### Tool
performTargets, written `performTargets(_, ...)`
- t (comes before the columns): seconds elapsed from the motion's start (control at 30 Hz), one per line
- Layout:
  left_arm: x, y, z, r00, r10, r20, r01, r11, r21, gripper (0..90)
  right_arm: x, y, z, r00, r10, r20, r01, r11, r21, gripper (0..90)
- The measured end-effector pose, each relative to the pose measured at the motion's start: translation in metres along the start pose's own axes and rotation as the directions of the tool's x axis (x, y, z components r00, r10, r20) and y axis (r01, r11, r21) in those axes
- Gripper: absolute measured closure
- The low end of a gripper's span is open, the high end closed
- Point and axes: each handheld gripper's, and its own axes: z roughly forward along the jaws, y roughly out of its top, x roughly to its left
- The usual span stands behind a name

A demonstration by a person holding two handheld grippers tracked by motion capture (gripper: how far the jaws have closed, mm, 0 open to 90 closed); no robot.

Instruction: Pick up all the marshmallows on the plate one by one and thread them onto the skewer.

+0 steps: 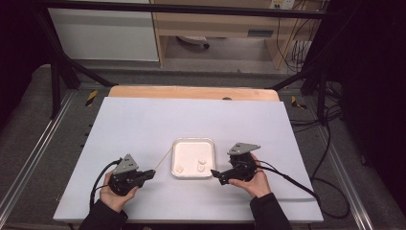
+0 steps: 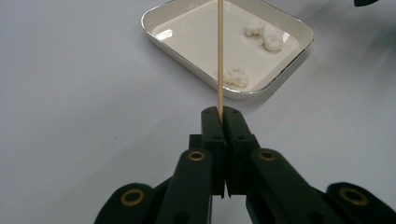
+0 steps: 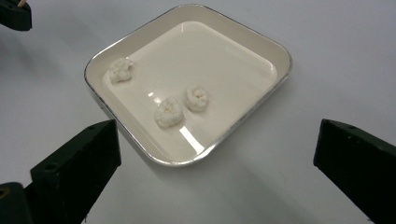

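1. Left tongs (image 1: 152, 173), near the table's front-left: pressed together, pinching the butt of a thin wooden skewer (image 2: 220, 56). Skewer runs up and right, tip reaching the white tray's left rim.
2. Tray (image 1: 175, 158) sits centre-front on the table. 3 small white dough-like lumps inside: one lump (image 3: 120, 70) alone near the front-left corner, two lumps (image 3: 182, 105) close together toward the front-right.
3. Right tongs (image 1: 214, 173), just off the tray's front-right corner: spread wide, nothing btwn them. In the right gripper view the tray lies straight ahead btwn the two black pads.
4. Step in hand, prob.: lining up skewer and free tongs to spear a lump.
5. Next move needs: right tongs to close gently on a lump w/o squashing it, lift or steady it, then left to aim the skewer tip at its middle and push through.
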Motion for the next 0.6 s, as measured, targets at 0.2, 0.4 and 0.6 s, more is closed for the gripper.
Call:
performTargets(0.2, 0.002, -0.002, -0.002, 0.9999, -0.015, -0.002, 0.015, 0.9998, -0.015, 88.9, 0.010, 0.007, 0.015, 0.9999, 0.010, 0.008, -0.010, 0.9999, 0.005, 4.8)
performTargets(0.4, 0.000, -0.003, 0.000, 0.9999, -0.013, 0.002, 0.013, 0.9999, -0.011, 88.8, 0.021, 0.013, 0.026, 0.9992, 0.017, -0.035, -0.017, 0.9998, 0.002, 15.0)
performTargets(0.6, -0.001, -0.003, 0.000, 0.9999, -0.010, 0.003, 0.010, 0.9999, -0.011, 88.8, 0.025, 0.013, 0.040, 0.9993, 0.024, -0.027, -0.023, 0.9994, 0.026, 30.9)
